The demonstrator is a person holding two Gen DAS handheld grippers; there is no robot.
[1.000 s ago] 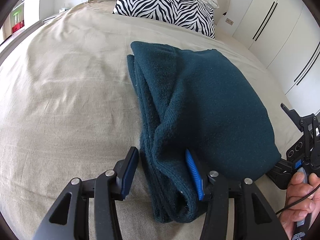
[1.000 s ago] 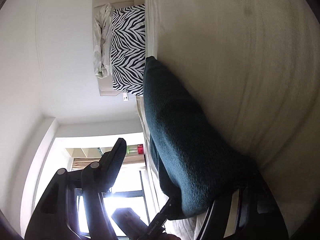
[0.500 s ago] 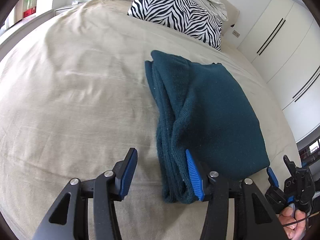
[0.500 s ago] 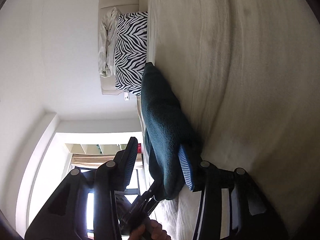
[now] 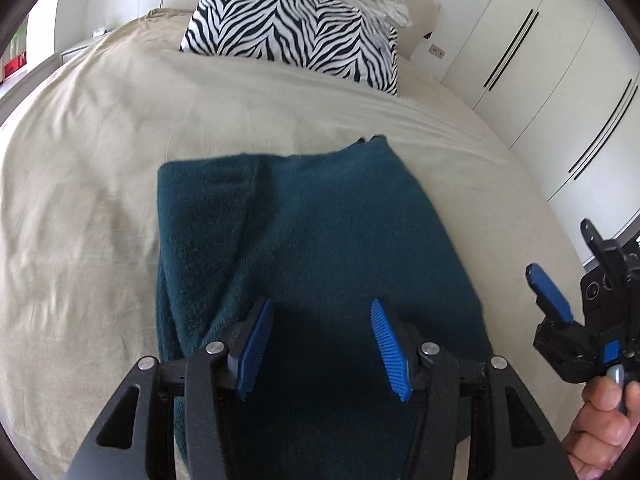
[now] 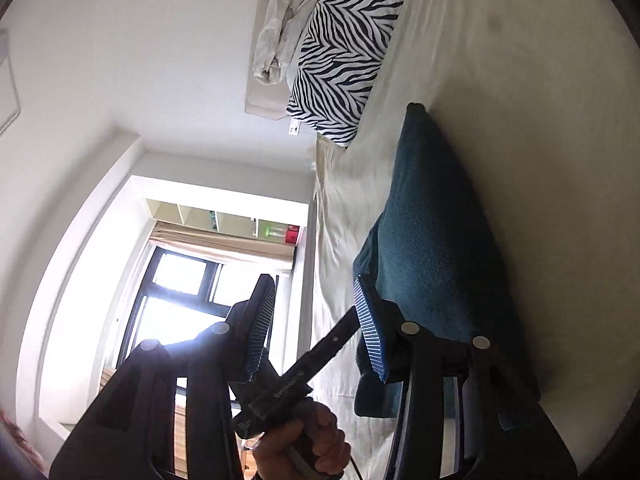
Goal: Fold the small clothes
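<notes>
Garment (image 5: 320,240), folded and teal, lies on bed (image 5: 100,140) beneath open left tool (image 5: 316,344).

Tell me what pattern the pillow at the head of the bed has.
Black-and-white zebra stripes on the pillow, clearest in the left wrist view.

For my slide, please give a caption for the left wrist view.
Open left tongs above a folded teal garment on a beige bed, zebra pillow behind.

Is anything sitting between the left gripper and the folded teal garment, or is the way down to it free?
Nothing visible is in the way. The left gripper hangs open directly above the teal garment, with only air between them.
</notes>
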